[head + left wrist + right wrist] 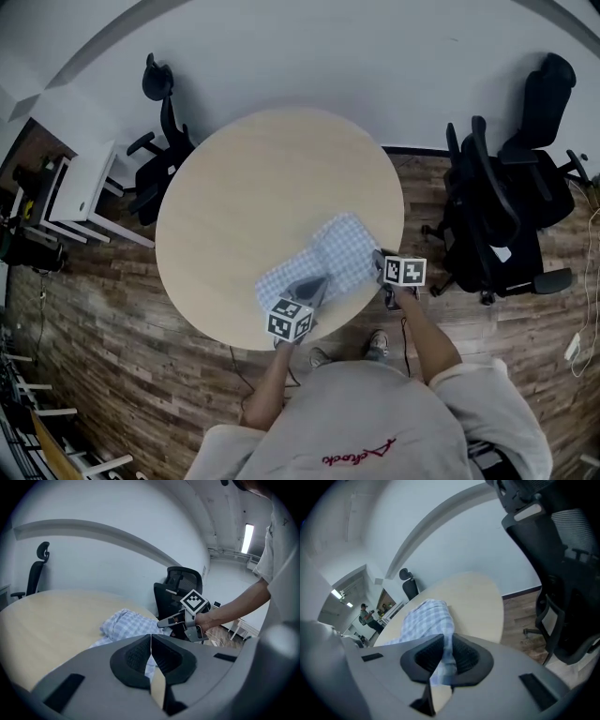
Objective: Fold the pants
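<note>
Both claws are clamped on the checked pants (pixel 328 258), bunched at the near right edge of the round tabletop (pixel 262 178). The left claw (pixel 151 641) is pressed together on a thin fold at the near end. The right claw (pixel 444 656) pinches a thicker fold at the right end.

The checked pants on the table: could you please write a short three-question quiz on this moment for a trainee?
1. True or false: the pants lie on the floor.
2. What stands between the jaws of the right gripper? A) nothing B) checked cloth of the pants C) a chair arm
3. In one word, what shape is the top of the table?
Key: 1 false, they lie on the table; 2 B; 3 round.
</note>
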Demonstrator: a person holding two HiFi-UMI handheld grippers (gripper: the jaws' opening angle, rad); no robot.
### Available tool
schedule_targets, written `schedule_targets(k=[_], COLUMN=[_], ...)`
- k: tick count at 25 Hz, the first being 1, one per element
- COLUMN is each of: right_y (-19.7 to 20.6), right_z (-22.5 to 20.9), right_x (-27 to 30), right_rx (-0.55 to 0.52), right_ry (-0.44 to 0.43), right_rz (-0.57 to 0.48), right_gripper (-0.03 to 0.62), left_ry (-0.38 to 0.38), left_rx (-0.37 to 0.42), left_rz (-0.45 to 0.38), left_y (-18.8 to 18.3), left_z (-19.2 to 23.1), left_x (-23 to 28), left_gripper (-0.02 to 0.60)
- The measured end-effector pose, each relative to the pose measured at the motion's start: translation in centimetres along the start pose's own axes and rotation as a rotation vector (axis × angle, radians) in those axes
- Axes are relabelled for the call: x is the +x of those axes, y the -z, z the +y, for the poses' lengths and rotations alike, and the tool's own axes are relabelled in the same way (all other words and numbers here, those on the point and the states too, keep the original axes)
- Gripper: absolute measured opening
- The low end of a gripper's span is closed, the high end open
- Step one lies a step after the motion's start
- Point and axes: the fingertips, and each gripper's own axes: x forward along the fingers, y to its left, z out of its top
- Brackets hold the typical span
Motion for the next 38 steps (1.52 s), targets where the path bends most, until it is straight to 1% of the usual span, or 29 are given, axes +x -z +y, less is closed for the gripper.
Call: schedule_targets(k=[2,4,6,8,10,14,18,22,26,31,35,38], right_y=[-1.0,-1.5,-1.5,-1.5,-1.9,-3.1,-3.4,-2.4,0.1,4.9,10.3,14.3], right_z=[-2.4,-3.9,-4.3,-3.8,-2.4,1.2,6.4,12.2,17.9,23.6,26.3,27.3], right_x=[-1.1,-1.8,-2.2,-2.5,-3.0,-4.5,-6.1,-6.8,-6.3,-4.0,-1.2,1.2], right_rx=[0.012,0.017,0.008,-0.016,-0.066,-0.251,-0.428,-0.575,-0.714,-0.861,-0.968,-1.047], right_ry=[0.038,0.057,0.061,0.055,0.041,0.015,-0.004,-0.038,-0.095,-0.166,-0.212,-0.223], right_rz=[-0.024,-0.038,-0.040,-0.051,-0.082,-0.144,-0.178,-0.182,-0.144,-0.066,0.043,0.127], right_gripper=[0.074,0.074,0.074,0.074,0.074,0.072,0.072,0.072,0.072,0.069,0.067,0.067], left_ry=[0.019,0.031,0.037,0.038,0.034,0.028,0.028,0.022,0.001,-0.064,-0.129,-0.171], left_rx=[0.009,0.015,0.018,0.020,0.020,0.018,0.027,0.019,0.001,-0.047,-0.098,-0.136], left_rz=[0.003,0.006,0.009,0.011,0.011,-0.001,-0.018,-0.039,-0.059,-0.078,-0.079,-0.074], left_y=[-0.3,-0.6,-0.6,-0.4,-0.2,0.0,0.3,0.8,1.7,3.8,6.3,8.2], left_z=[-0.8,-1.5,-1.8,-1.9,-1.6,-1.1,-1.0,-0.8,-0.1,2.3,4.6,6.0], left_x=[1.1,1.9,2.1,2.0,1.5,0.2,-1.2,-2.9,-5.2,-9.2,-12.5,-14.7], left_gripper=[0.032,0.032,0.032,0.032,0.032,0.032,0.032,0.032,0.032,0.032,0.032,0.032])
